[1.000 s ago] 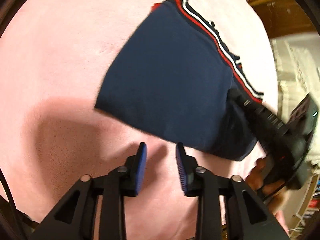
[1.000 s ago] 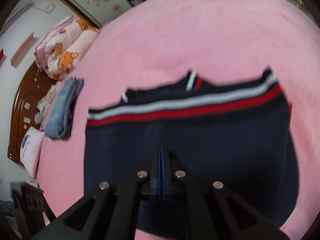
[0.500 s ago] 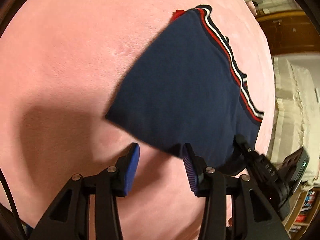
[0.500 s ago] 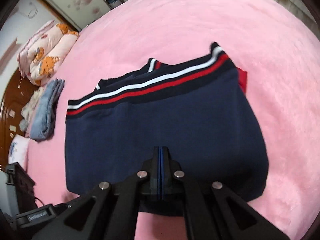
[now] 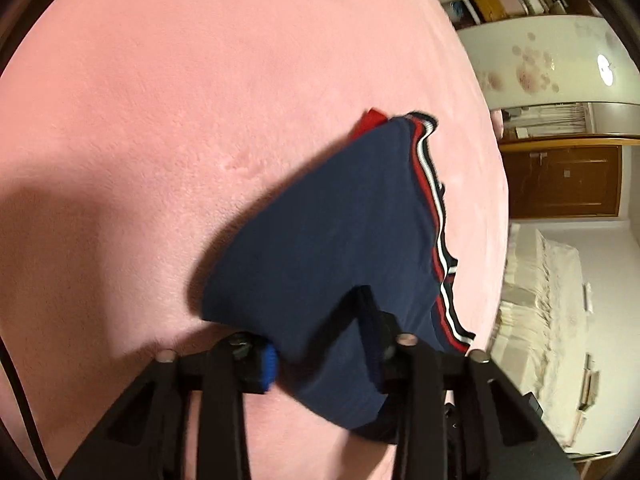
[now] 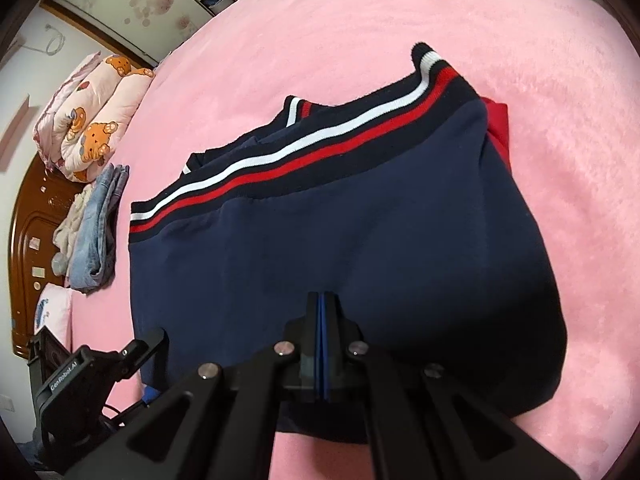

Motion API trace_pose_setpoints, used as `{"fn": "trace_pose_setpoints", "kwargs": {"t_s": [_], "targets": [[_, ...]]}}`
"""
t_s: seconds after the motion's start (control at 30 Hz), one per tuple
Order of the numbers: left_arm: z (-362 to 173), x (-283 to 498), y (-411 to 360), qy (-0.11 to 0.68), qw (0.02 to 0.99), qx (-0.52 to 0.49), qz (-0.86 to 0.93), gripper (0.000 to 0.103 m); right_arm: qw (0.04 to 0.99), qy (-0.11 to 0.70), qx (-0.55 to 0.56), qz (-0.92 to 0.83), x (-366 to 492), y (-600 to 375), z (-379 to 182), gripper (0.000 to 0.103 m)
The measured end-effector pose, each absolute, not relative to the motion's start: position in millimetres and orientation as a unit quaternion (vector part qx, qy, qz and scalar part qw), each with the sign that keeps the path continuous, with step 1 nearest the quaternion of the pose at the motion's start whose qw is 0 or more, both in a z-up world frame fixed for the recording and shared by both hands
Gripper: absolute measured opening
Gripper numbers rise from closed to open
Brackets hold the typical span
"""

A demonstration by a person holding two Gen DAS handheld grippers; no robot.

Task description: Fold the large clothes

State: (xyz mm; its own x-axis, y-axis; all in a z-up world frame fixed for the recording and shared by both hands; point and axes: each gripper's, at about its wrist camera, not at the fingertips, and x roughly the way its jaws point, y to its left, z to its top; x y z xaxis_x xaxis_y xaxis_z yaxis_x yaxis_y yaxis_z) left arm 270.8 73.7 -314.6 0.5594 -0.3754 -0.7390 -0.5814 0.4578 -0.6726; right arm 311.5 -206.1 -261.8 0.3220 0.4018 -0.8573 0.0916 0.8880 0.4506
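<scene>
The left hand-held gripper (image 5: 320,344) is at the lower middle of the left wrist view, and its jaws are closing with the near edge of the navy garment (image 5: 340,240) between them. One blue pad (image 5: 270,360) shows at the left of the cloth; the other finger is mostly hidden by a raised fold, so I cannot tell if both pads already press.

The right hand-held gripper (image 6: 322,340) is at the lower middle of its own view. It is clenched, the two blue pads together, and it sits on or just above the dark cloth. Whether a thin layer is pinched there, I cannot tell.

The garment lies folded on the pink bed cover (image 5: 160,120), in the centre of the right view, with its striped hem (image 6: 304,152) toward the upper part and a red piece (image 6: 498,128) showing at the upper right. Folded jeans (image 6: 100,224) and a bear-print quilt (image 6: 88,112) lie far at the left.

To do this step well, I think the left side should take all layers of the edge, not only the top one. Both sides should then lift together and carry the edge evenly toward the hem, so the corners meet and no wrinkle forms.
</scene>
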Motion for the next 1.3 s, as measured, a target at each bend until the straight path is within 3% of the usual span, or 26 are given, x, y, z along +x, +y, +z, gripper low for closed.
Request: {"fn": "trace_pose_setpoints", "kwargs": {"t_s": [0.03, 0.1, 0.63, 0.93, 1.03, 1.3], "targets": [[-308.4, 269.3, 71.4, 0.457, 0.726, -0.508, 0.075, 0.017, 0.782, 0.574, 0.220, 0.102, 311.7, -207.4, -263.0, 0.000], [-289.3, 268.6, 62.0, 0.442, 0.752, -0.484, 0.071, 0.014, 0.778, 0.576, 0.227, 0.108, 313.4, -209.4, -264.4, 0.000], [-185.4, 273.5, -4.5, 0.417, 0.857, -0.302, -0.014, 0.006, 0.716, 0.586, 0.309, 0.221, 345.8, -193.1, -279.7, 0.001], [-171.6, 281.9, -61.5, 0.437, 0.870, -0.210, -0.089, 0.006, 0.690, 0.594, 0.313, 0.272, 363.2, -193.2, -292.2, 0.000], [-161.8, 281.1, -83.2, 0.441, 0.876, -0.158, -0.113, 0.000, 0.675, 0.594, 0.330, 0.287, 366.0, -201.1, -298.0, 0.000], [-154.5, 285.8, -92.5, 0.470, 0.863, -0.141, -0.123, 0.000, 0.649, 0.602, 0.328, 0.328, 365.0, -219.5, -297.3, 0.000]]}}
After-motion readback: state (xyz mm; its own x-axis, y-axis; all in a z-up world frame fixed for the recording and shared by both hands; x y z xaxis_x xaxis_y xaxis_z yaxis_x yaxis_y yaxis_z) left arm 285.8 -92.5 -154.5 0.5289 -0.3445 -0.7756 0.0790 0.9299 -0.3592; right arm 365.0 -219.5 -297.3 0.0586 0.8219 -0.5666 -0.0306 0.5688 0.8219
